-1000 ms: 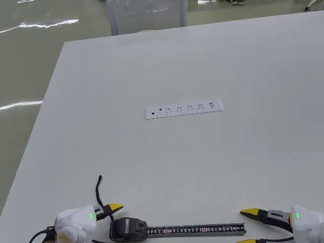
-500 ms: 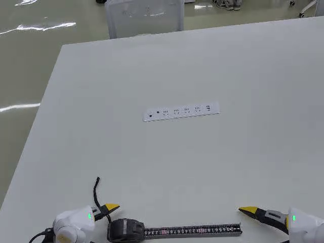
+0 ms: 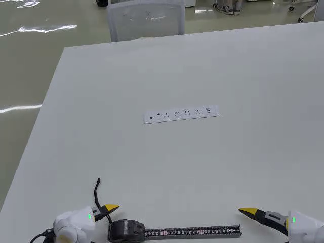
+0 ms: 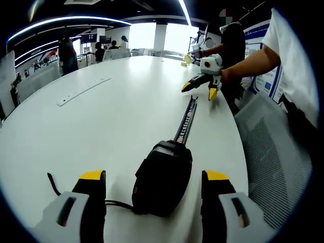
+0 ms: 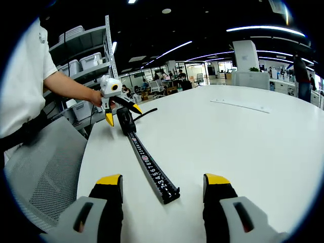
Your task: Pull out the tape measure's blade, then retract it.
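The black, block-shaped tape measure (image 3: 126, 230) lies on the white table (image 3: 152, 76) at the bottom edge of the head view, left of centre. Its dark blade (image 3: 192, 232), printed with pale numbers, is drawn out flat towards the lower right of that frame. A thin black cord (image 3: 97, 190) curls up from the case's left side.

In the left gripper view the case sits low in the centre, between the yellow-tipped jaws of the left gripper (image 4: 154, 176). The jaws are spread wide with a gap on each side of the case, and they hold nothing. The blade runs from there towards the upper right of that frame.

In the right gripper view the blade's hooked end lies at lower centre, between the widely parted jaws of the right gripper (image 5: 164, 179). Neither jaw touches it, and they too hold nothing.

A long white power strip (image 3: 182, 114) lies across the middle of the head view. A grey mesh-backed chair (image 3: 147, 17) stands at the table's far edge, at top centre.
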Motion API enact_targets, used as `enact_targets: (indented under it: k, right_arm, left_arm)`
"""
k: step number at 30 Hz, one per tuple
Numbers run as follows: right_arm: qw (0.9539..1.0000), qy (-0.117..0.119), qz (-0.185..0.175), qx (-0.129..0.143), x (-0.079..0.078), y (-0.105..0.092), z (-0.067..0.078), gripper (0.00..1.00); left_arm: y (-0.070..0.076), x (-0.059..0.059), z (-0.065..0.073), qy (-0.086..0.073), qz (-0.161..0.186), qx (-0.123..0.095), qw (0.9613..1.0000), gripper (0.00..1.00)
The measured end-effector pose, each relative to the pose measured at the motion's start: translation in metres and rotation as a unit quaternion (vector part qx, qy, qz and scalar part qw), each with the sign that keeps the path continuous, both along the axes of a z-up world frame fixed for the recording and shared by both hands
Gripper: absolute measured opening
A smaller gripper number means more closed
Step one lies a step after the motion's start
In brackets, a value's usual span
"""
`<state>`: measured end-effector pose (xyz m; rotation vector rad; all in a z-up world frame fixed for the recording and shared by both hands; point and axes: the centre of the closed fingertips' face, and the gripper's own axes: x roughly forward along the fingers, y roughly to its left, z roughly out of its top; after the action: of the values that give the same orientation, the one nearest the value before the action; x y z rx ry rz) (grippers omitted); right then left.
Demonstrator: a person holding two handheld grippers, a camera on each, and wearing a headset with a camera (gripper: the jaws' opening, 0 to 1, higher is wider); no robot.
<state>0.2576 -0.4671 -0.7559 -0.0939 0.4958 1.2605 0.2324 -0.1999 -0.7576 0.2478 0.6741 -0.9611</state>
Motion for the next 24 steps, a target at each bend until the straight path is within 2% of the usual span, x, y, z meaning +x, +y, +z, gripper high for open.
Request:
enact_targets:
  k: [8, 9, 13, 24]
  right_arm:
    - [0.9997, 0.011, -0.023, 0.001, -0.004, 0.007, 0.007, 0.65]
    - [0.9995, 0.018, -0.027, -0.001, -0.004, 0.008, 0.006, 0.65]
    - [0.9991, 0.021, -0.037, 0.001, -0.006, 0.008, 0.008, 0.66]
    - [0.9971, 0.023, -0.073, -0.009, -0.010, 0.010, 0.013, 0.68]
  left_arm:
    - [0.004, 0.001, 0.007, -0.003, 0.033, -0.017, 0.9993, 0.76]
    - [0.005, 0.000, 0.007, -0.003, 0.038, -0.018, 0.9991, 0.76]
    - [0.009, -0.001, 0.008, -0.003, 0.055, -0.019, 0.9983, 0.77]
    - [0.024, -0.002, 0.012, -0.001, 0.117, -0.033, 0.9926, 0.77]
